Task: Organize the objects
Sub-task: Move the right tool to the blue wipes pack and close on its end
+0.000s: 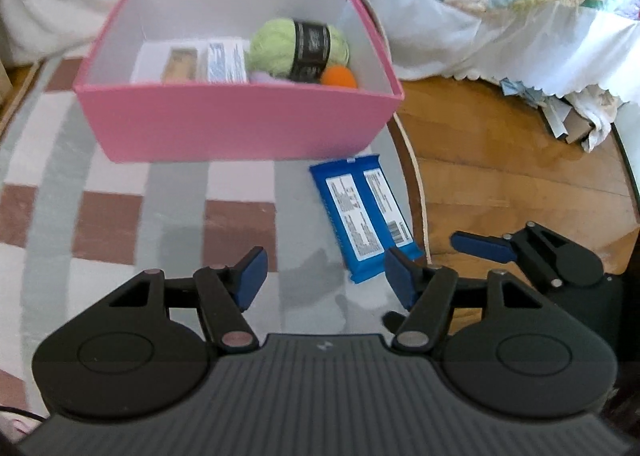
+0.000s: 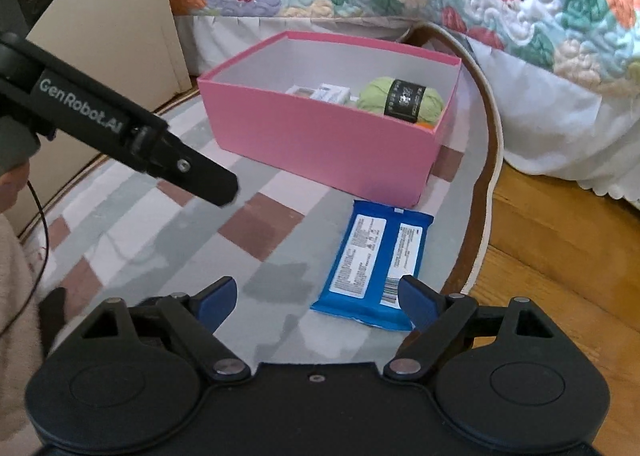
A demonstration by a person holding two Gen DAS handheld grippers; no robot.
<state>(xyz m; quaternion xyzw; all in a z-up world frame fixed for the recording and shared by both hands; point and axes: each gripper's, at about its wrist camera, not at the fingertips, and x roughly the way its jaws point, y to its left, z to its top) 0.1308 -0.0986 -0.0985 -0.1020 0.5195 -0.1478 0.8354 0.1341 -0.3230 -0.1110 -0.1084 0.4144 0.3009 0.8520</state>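
My pink box [image 2: 320, 144] holds yarn [image 2: 400, 98]; the blue packet [image 2: 372, 268] at lower centre remains, both tools [image 1: 322, 276] [image 2: 316, 298] released.

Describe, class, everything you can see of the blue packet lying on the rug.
The blue packet is a flat, glossy, soft-looking wrapper with crimped ends and two white printed label panels, one bearing a barcode. It lies flat, label side up and unopened as far as can be seen, on the checked rug near its curved edge, just in front of the pink box without touching it. Nothing grips it.
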